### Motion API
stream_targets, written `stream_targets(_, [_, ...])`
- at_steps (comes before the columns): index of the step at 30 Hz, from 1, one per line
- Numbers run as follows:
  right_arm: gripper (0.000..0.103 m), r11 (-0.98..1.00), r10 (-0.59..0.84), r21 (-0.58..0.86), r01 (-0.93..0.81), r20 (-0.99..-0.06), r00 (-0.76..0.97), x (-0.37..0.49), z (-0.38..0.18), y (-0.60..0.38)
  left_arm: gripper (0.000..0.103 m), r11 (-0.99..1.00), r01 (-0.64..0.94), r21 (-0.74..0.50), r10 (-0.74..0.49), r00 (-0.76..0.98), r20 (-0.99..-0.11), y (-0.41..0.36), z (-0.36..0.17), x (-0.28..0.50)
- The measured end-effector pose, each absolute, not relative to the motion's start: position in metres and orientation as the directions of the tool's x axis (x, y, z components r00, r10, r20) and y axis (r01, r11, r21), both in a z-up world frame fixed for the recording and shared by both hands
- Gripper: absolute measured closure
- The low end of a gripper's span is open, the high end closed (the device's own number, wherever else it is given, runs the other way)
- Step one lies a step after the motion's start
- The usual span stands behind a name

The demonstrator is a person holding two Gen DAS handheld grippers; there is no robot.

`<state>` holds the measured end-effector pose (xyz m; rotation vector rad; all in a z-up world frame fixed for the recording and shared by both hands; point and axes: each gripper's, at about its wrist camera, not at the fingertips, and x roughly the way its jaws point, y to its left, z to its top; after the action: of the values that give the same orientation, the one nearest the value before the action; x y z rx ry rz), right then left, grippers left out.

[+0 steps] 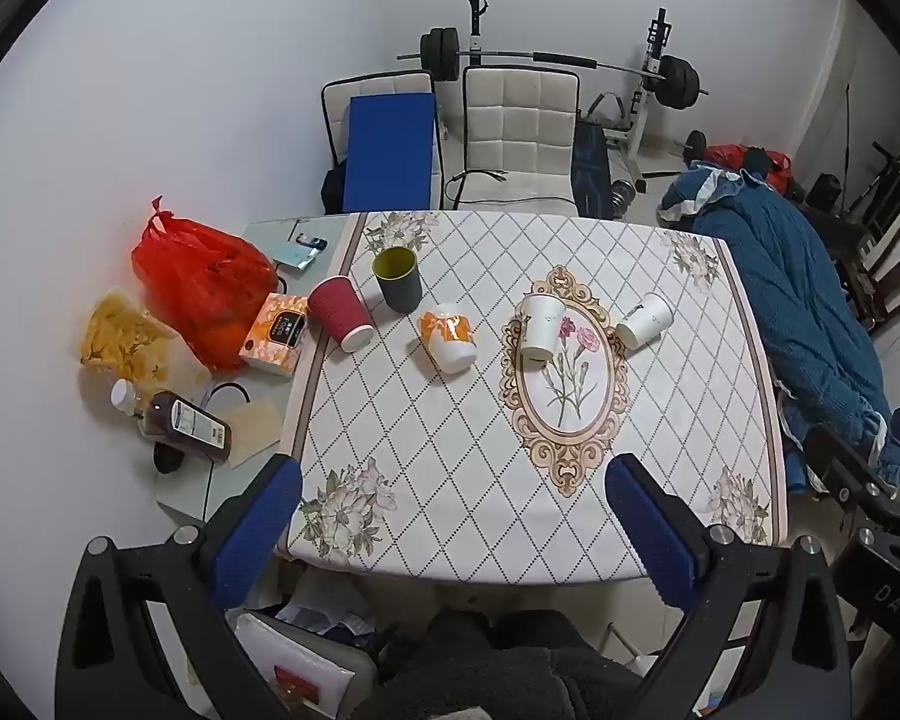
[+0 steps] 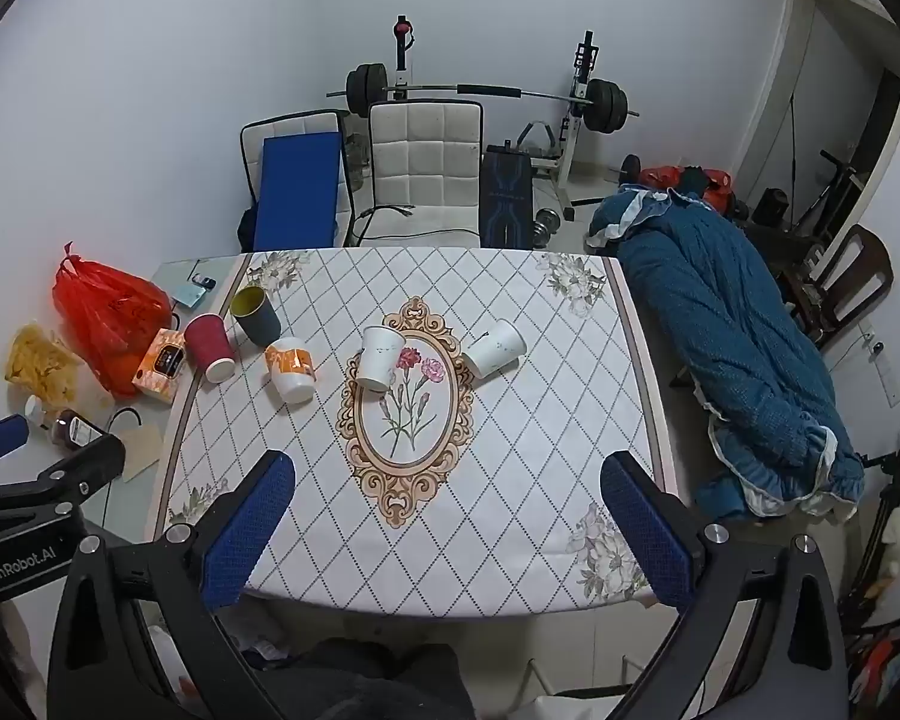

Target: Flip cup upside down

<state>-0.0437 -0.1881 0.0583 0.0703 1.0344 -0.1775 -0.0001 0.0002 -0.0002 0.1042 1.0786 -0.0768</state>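
Note:
Several cups stand on the patterned tablecloth point(image 1: 450, 468). A dark cup with a yellow inside point(image 1: 397, 279) point(image 2: 255, 315) stands mouth up at the far left. A red ribbed cup point(image 1: 339, 313) point(image 2: 210, 348), an orange-and-white cup point(image 1: 447, 336) point(image 2: 291, 369) and two white paper cups point(image 1: 541, 326) point(image 1: 645, 320) point(image 2: 380, 357) point(image 2: 495, 347) stand mouth down. My left gripper point(image 1: 453, 516) is open and empty above the near table edge. My right gripper point(image 2: 447, 510) is open and empty, also above the near edge.
Left of the cloth lie a red bag point(image 1: 201, 288), an orange box point(image 1: 276, 333), a bag of chips point(image 1: 123, 339) and a sauce bottle point(image 1: 183, 423). A blue quilt point(image 2: 732, 372) lies at the right. Two white chairs point(image 1: 519, 132) and a barbell rack stand behind the table.

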Motion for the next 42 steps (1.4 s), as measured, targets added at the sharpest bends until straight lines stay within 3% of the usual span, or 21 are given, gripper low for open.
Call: stream_targets(42, [0.0, 0.982, -0.128, -0.036, 0.187, -0.849, 0.513, -0.044, 0.059, -0.186, 0.0, 0.991, 0.129, 0.047, -0.02, 0.473, -0.881, -0.007, 0.009, -0.001])
